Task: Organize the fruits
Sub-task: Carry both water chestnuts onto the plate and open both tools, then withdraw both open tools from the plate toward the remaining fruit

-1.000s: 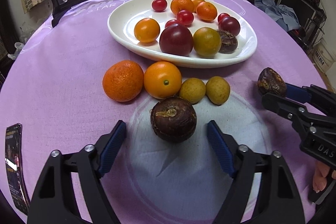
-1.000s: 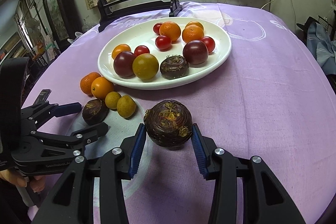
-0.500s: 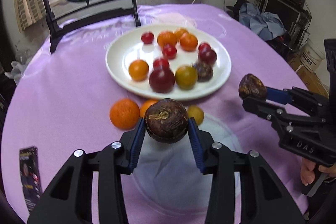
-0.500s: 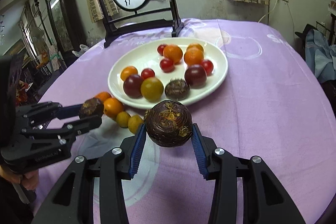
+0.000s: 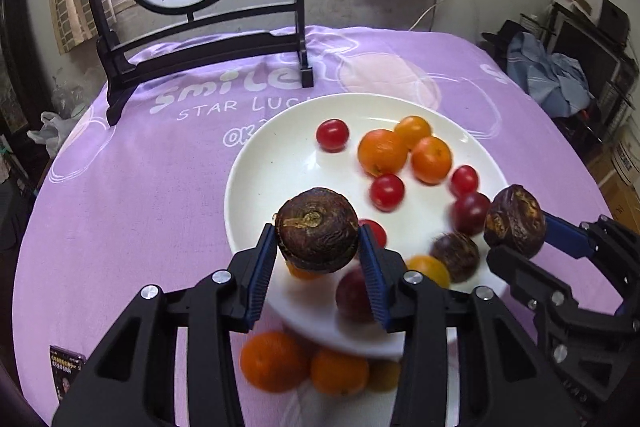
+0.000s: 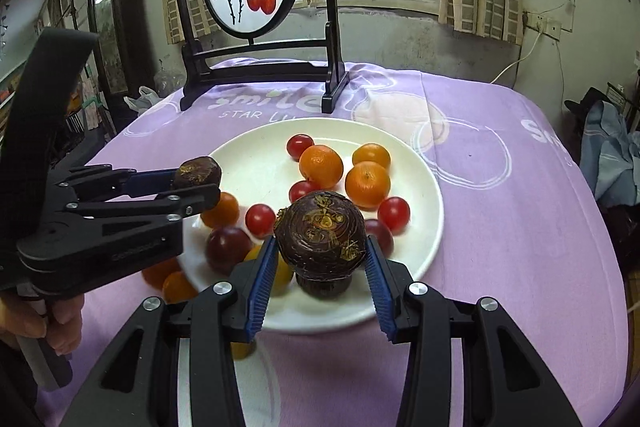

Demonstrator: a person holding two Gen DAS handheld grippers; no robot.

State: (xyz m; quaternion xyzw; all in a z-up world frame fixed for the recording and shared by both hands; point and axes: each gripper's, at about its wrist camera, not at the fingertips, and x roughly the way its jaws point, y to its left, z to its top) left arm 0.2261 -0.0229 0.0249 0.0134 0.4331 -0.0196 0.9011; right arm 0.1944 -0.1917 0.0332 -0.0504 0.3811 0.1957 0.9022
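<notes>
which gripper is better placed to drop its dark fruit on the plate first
Probably the left. The left gripper holds its dark fruit over bare white plate; the right gripper holds its fruit above crowded fruit.

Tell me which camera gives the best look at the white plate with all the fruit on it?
The right wrist view: the white plate shows nearly whole there, with only its near part hidden behind the right tool and its dark fruit. In the left wrist view the plate is cut off more, the left tool covering its near half.
</notes>
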